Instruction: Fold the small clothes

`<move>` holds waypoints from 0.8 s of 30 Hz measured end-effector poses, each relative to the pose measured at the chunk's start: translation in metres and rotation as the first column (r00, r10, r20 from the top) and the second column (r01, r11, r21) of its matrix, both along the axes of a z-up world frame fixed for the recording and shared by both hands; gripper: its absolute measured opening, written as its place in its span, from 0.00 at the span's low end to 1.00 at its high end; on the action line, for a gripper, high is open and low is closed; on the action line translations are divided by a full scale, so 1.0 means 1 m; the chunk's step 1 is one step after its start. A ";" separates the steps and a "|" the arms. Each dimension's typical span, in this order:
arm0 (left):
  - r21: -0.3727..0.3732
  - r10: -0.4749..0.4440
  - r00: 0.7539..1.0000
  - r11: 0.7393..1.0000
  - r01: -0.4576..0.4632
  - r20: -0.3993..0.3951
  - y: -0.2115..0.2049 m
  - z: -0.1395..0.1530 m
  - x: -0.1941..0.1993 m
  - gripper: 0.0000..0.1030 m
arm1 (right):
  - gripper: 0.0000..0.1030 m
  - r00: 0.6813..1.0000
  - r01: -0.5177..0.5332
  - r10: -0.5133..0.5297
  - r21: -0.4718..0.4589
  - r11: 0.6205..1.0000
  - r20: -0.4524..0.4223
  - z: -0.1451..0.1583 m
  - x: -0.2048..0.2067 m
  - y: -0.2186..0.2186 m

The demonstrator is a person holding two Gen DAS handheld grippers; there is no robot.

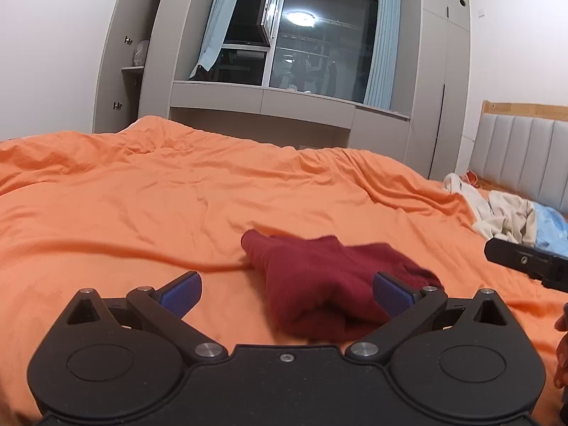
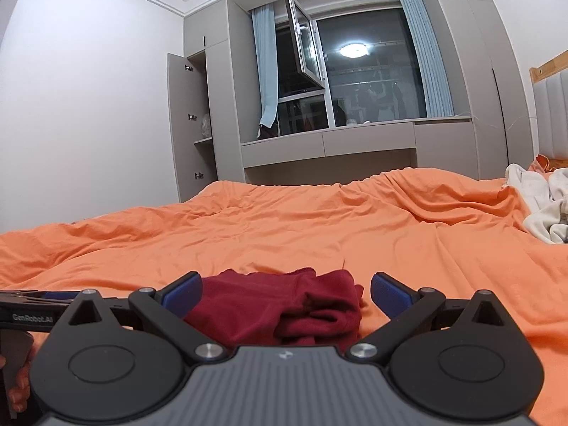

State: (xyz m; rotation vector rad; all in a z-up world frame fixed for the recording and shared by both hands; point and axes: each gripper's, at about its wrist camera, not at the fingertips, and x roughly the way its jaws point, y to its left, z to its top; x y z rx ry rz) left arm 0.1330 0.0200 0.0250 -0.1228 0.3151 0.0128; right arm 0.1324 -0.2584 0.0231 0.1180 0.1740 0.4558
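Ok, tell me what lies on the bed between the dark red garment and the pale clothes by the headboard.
Only bare orange bedsheet lies between the dark red garment and the pale clothes; the left wrist view shows it.

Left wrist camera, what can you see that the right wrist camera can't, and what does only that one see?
Only the left wrist view shows the crinkly light blue bag beside the cream pile, and the right tongs' black tip. Only the right wrist view shows the black bar printed "GenRobot.AI" at its left edge. Both share the crumpled dark red garment on the rumpled orange bedsheet, the cream clothes pile, the dark window, and open blue-padded tongs.
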 end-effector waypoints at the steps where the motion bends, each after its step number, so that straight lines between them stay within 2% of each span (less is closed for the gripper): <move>1: 0.004 -0.002 1.000 1.000 0.002 -0.002 -0.001 -0.002 -0.004 0.99 | 1.00 1.000 0.007 -0.007 -0.005 1.000 0.004 -0.002 -0.006 -0.001; 9: 0.034 0.005 1.000 0.999 -0.005 -0.002 -0.002 -0.016 -0.033 0.99 | 1.00 0.998 0.055 -0.055 -0.011 0.998 -0.027 -0.018 -0.032 -0.009; 14: 0.017 0.011 1.000 1.000 -0.011 0.015 -0.002 -0.019 -0.049 0.99 | 1.00 0.996 0.063 -0.065 -0.032 0.998 -0.061 -0.023 -0.031 -0.007; 24: 0.009 0.013 1.000 1.000 -0.013 -0.015 -0.002 -0.026 -0.058 0.99 | 1.00 0.995 0.066 -0.069 -0.040 0.997 -0.077 -0.024 -0.033 -0.006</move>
